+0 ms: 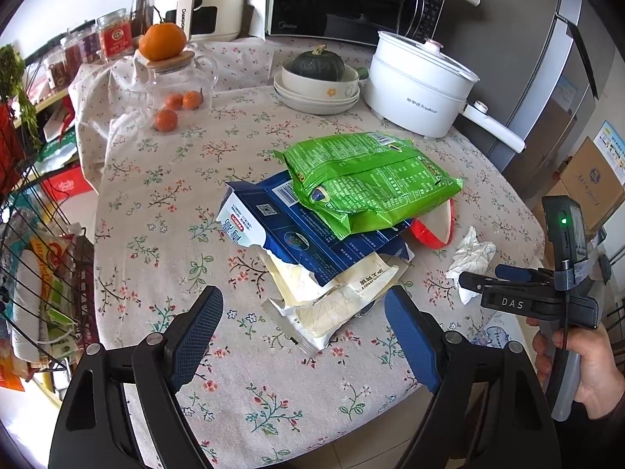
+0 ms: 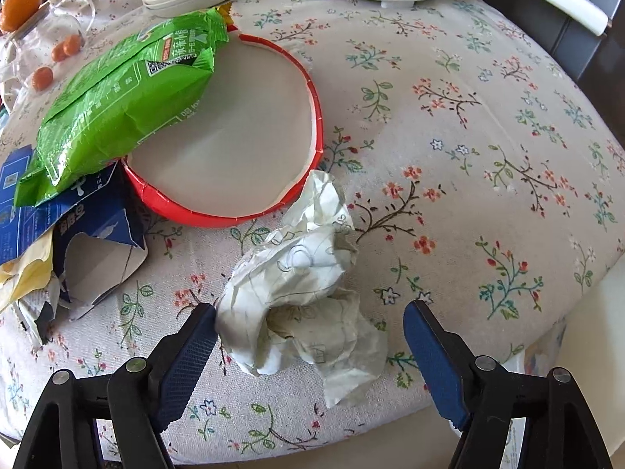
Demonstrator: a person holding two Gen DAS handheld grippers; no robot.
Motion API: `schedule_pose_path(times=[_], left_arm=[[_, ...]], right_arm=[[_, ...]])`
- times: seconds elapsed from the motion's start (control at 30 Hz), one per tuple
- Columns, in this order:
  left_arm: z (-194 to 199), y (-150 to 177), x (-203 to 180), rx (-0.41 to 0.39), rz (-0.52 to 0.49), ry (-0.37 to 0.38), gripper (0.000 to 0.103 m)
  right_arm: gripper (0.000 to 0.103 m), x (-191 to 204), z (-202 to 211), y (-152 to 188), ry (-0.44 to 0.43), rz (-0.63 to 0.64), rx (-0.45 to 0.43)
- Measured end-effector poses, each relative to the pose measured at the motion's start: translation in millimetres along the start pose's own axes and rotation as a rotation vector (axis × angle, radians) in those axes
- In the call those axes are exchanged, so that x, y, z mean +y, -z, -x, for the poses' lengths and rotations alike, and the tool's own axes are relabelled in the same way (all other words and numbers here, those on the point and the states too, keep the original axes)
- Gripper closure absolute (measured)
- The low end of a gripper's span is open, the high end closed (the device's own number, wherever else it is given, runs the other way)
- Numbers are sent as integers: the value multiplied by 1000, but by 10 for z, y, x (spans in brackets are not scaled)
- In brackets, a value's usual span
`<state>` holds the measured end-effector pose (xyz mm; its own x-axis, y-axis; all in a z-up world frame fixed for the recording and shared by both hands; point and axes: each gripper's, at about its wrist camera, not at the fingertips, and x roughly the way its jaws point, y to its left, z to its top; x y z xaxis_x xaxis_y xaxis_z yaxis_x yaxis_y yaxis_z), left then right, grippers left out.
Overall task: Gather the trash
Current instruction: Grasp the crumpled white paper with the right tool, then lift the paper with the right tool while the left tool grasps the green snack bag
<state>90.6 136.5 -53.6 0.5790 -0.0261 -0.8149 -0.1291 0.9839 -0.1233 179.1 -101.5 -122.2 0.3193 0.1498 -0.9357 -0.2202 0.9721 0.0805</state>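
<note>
A pile of trash lies mid-table: a green snack bag [image 1: 371, 179] on a torn blue carton [image 1: 297, 230], cream wrappers [image 1: 336, 297] under it and a red-rimmed paper lid [image 1: 437, 226] beside it. A crumpled white paper [image 1: 470, 262] lies to the right. My left gripper [image 1: 304, 308] is open, its fingertips on either side of the cream wrappers' near end. My right gripper [image 2: 310, 326] is open around the crumpled paper [image 2: 308, 305], its left fingertip against the paper. The green bag [image 2: 125, 105], red lid [image 2: 234, 133] and blue carton [image 2: 90, 242] lie beyond it.
A white electric pot [image 1: 418, 90], stacked bowls with a squash [image 1: 318, 78], a glass jar with oranges [image 1: 175, 90] and a microwave [image 1: 351, 0] stand at the back. A wire rack [image 1: 39, 258] of bags is at the left. The table edge [image 2: 566, 305] runs close on the right.
</note>
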Motion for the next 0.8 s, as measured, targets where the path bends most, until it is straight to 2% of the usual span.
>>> schedule_pose_path(times=[0.1, 0.17, 0.23, 0.33, 0.57, 0.8], left_arm=[[-14, 1, 7, 4, 0, -3, 16], [-34, 5, 2, 10, -3, -9, 16], [-59, 10, -1, 17, -8, -11, 16], [-98, 9, -8, 24, -21, -16, 16], [-186, -123, -39, 5, -35, -29, 16], [-460, -319, -633, -10, -212, -20, 16]], right_arm=[[35, 1, -78, -2, 10, 6, 17], [46, -2, -108, 2, 2, 16, 23], [62, 15, -93, -11, -9, 33, 25], [69, 28, -32, -14, -4, 51, 16], [71, -77, 166, 2, -24, 47, -9], [71, -321, 400, -2, -35, 11, -43]])
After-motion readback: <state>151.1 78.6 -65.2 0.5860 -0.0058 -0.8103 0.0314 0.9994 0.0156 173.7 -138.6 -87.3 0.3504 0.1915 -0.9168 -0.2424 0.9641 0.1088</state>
